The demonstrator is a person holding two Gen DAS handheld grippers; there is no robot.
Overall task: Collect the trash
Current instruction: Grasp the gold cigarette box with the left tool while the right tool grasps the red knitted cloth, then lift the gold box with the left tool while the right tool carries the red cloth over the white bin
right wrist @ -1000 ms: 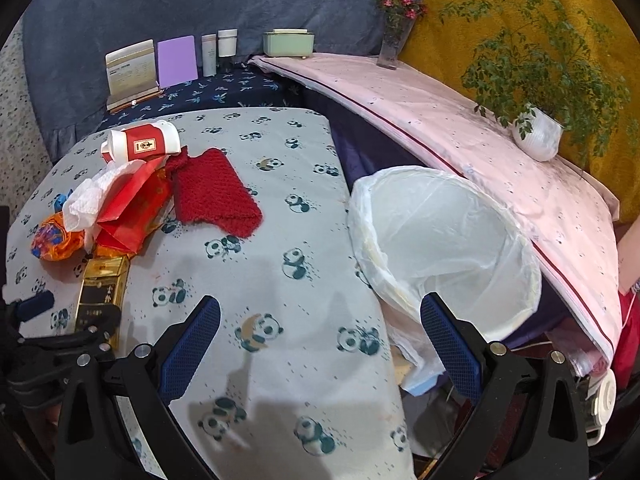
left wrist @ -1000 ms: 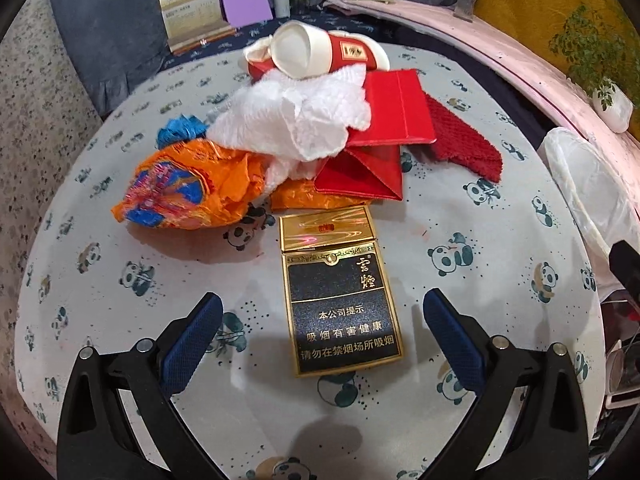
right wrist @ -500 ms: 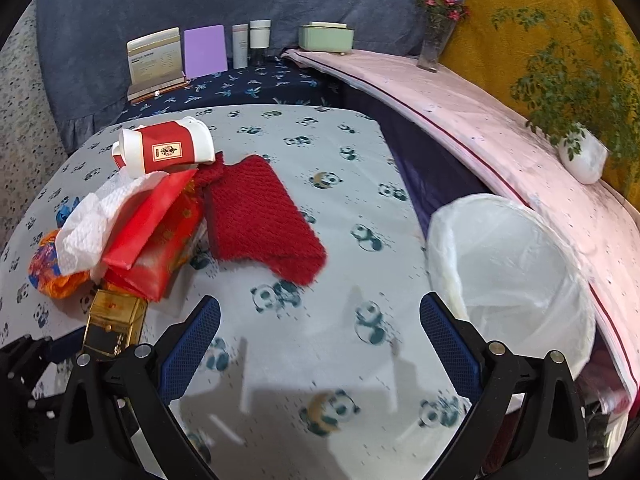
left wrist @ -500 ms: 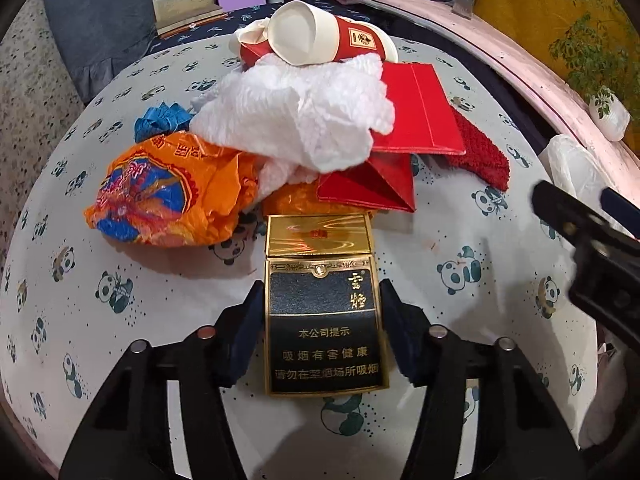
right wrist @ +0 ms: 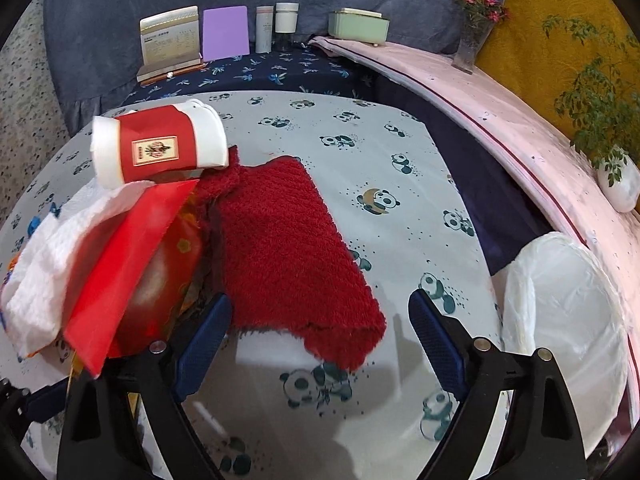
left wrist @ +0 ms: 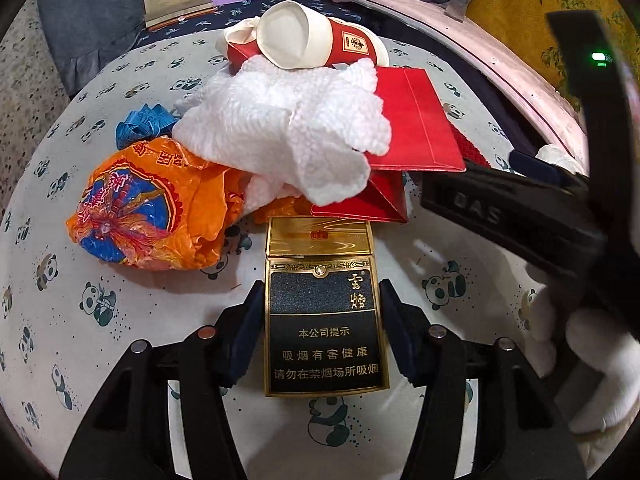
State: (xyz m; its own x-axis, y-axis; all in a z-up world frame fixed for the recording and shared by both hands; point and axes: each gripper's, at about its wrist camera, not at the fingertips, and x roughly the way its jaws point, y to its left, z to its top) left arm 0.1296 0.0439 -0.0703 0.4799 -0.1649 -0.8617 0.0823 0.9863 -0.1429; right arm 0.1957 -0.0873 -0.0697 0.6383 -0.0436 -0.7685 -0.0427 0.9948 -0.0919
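Note:
My left gripper [left wrist: 322, 332] is shut on a black and gold cigarette box [left wrist: 322, 312] that lies on the panda-print table. Behind it lies a trash pile: an orange plastic bag [left wrist: 144, 212], white crumpled tissue [left wrist: 288, 136], red paper envelopes [left wrist: 416, 120], a blue scrap [left wrist: 140, 124] and a tipped red and white paper cup [left wrist: 320, 40]. My right gripper [right wrist: 320, 344] is open, its fingers on either side of the near end of a red knitted cloth [right wrist: 292, 256]. The cup [right wrist: 156, 148], tissue [right wrist: 60, 252] and red envelope [right wrist: 128, 264] also show in the right wrist view.
A white-lined trash bin [right wrist: 560, 320] stands off the table's right edge. A pink-covered ledge [right wrist: 500, 96] holds a potted plant [right wrist: 608, 160] and a flower vase [right wrist: 476, 32]. A card stand [right wrist: 170, 40], purple card, jars and a green box [right wrist: 358, 26] stand at the back.
My left gripper closed on the cigarette box. My right gripper moved left and forward from the bin side to the red cloth, and now shows at the right of the left wrist view.

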